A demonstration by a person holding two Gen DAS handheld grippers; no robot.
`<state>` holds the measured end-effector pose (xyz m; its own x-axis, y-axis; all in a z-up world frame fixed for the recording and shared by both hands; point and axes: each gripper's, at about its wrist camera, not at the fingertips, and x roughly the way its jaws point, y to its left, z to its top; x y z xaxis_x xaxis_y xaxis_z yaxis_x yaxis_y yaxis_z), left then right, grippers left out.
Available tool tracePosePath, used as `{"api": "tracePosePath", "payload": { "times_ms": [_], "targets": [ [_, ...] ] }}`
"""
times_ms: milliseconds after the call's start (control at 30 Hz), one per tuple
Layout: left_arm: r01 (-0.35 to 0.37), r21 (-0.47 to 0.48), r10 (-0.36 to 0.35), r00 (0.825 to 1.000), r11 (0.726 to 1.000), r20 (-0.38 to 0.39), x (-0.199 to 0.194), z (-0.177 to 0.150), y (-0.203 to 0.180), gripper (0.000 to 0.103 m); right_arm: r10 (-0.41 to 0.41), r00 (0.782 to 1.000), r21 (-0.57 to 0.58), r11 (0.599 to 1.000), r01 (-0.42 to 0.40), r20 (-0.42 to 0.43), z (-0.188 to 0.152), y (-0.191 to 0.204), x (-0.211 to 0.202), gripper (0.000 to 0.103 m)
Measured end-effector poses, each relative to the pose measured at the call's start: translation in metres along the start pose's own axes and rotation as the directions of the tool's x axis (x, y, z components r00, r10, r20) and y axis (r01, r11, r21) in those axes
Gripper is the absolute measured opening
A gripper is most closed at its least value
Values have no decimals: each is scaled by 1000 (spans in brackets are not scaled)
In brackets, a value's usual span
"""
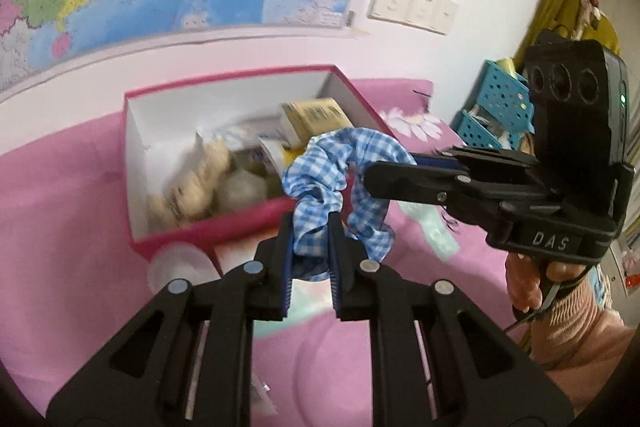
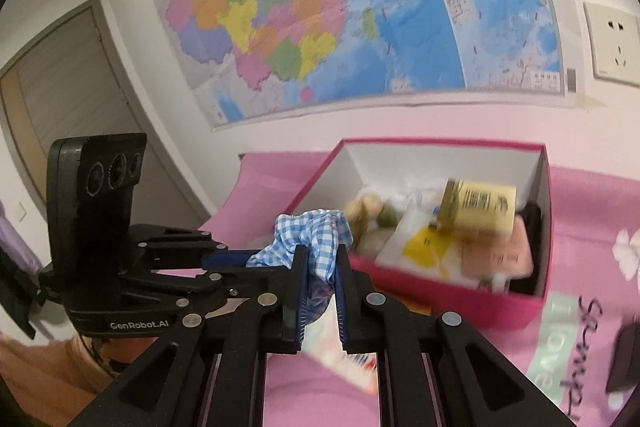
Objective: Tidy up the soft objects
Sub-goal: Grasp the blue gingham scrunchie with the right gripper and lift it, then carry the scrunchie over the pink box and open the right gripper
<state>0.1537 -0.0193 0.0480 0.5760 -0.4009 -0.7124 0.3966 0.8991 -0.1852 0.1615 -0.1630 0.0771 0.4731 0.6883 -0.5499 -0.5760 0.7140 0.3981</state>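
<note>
**Scrunchie held by both grippers, box just beyond**

You are holding the blue gingham scrunchie (image 1: 336, 187) in the air with 2 grippers at once. Your left gripper (image 1: 310, 247) is clamping the near part of the fabric ring between its blue pads, and your right gripper (image 1: 372, 175) is coming in from the right, its fingers closed on the far right part of the same ring. In the right wrist view the cloth (image 2: 316, 239) is bunching up between the right gripper's (image 2: 322, 267) jaws, with the left gripper (image 2: 228, 261) gripping it from the left.

The scrunchie is hanging over the near right corner of the pink box (image 1: 136, 155), which is sitting open on the pink bedspread (image 1: 60, 227). The ring is stretching roughly left to right between the 2 grips, across the box's near wall. The box is lying ahead of both grippers; neither looks clearly nearer to it.

Inside the box, plush toys (image 1: 200, 183) are filling the left end and a yellow packet (image 1: 316, 115) is lying at the right. Free space is showing toward the far left wall, so the drop likely calls for carrying the scrunchie forward and left before letting go with both.

A map (image 2: 340, 7) is hanging on the wall behind.
</note>
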Motion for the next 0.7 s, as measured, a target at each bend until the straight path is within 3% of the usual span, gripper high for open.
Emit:
{"api": "tracePosePath", "payload": {
  "times_ms": [300,700],
  "targets": [
    [-72,-16,72,997,997,-20,17,44,25,17,-45,999,26,999,44,10,38,-19,33,11],
    [-134,-35,130,986,990,-101,53,73,52,17,-91,995,68,993,93,-33,54,-43,72,11]
  ]
}}
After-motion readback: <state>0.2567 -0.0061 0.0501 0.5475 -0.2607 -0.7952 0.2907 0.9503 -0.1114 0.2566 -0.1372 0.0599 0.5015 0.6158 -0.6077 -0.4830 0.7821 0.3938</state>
